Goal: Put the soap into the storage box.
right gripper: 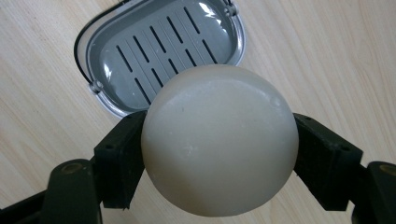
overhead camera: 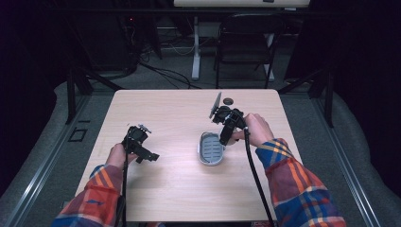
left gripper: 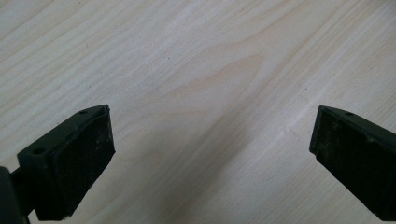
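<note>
Round pale soap (right gripper: 219, 140) held above a grey soap dish (right gripper: 159, 51) on a light wooden bench (overhead camera: 170, 189).

The soap sits clamped between the two black jaws of the right hand-held gripper (right gripper: 219, 149), just over the near rim of the slotted dish (overhead camera: 211, 149), which lies right of the bench's middle. The left hand-held gripper (overhead camera: 142, 146) hovers well apart near the left edge, jaws spread wide over bare wood grain (left gripper: 210, 79). Beyond the bench stand a dark folding chair (overhead camera: 246, 42), a white desk leg (overhead camera: 196, 47), loose cables on grey carpet (overhead camera: 165, 71) and black curtains.
</note>
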The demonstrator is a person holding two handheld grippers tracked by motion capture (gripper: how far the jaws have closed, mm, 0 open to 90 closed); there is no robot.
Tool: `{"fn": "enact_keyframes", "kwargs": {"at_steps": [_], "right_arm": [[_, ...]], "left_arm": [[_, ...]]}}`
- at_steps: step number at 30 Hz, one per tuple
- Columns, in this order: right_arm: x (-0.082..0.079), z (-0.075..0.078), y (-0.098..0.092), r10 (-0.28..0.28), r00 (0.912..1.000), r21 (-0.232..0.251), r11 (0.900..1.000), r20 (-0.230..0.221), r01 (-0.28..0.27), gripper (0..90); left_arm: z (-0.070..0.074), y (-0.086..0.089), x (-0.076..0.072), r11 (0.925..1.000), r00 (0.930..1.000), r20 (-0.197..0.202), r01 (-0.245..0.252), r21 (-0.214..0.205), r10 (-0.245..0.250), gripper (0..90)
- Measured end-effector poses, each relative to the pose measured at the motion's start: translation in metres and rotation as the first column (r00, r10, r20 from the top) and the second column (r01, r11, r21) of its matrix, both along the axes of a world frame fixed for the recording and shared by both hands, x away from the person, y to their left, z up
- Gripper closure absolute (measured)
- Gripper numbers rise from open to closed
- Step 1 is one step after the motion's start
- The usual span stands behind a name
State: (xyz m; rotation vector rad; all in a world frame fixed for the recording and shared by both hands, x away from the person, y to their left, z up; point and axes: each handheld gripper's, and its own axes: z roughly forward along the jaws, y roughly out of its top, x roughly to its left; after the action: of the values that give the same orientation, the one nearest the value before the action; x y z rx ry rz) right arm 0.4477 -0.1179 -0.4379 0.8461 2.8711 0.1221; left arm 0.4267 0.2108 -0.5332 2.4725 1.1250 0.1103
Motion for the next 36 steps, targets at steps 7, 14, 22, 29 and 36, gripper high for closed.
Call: {"fn": "enact_keyframes", "kwargs": {"at_steps": [7, 14, 22, 29, 36], "right_arm": [[0.002, -0.005, 0.01, 0.018, 0.9998, -0.002, 0.9998, -0.009, -0.018, 24.4], [0.005, -0.013, 0.023, 0.039, 0.9989, -0.005, 0.9992, -0.027, -0.039, 24.4], [0.009, -0.027, 0.038, 0.061, 0.9971, 0.015, 0.9981, -0.044, -0.06, 24.3], [0.012, -0.039, 0.047, 0.074, 0.9952, 0.025, 0.9971, -0.063, -0.072, 24.3], [0.011, -0.052, 0.049, 0.089, 0.9936, -0.002, 0.996, -0.071, -0.089, 24.3]], "left_arm": [[0.0, 0.0, 0.0, 1.0, 1.0, 0.0, 0.0, 0.0, 0.0, 0.0], [0.0, 0.0, 0.0, 1.0, 1.0, -0.001, 0.001, 0.0, -0.001, 0.0], [0.0, 0.0, 0.0, 1.0, 1.0, 0.0, 0.002, -0.003, -0.002, 0.0], [0.0, 0.001, 0.0, 1.0, 1.0, -0.004, 0.004, -0.002, -0.004, 0.0], [0.0, 0.001, 0.0, 1.0, 1.0, -0.004, 0.005, -0.003, -0.005, 0.0]]}}
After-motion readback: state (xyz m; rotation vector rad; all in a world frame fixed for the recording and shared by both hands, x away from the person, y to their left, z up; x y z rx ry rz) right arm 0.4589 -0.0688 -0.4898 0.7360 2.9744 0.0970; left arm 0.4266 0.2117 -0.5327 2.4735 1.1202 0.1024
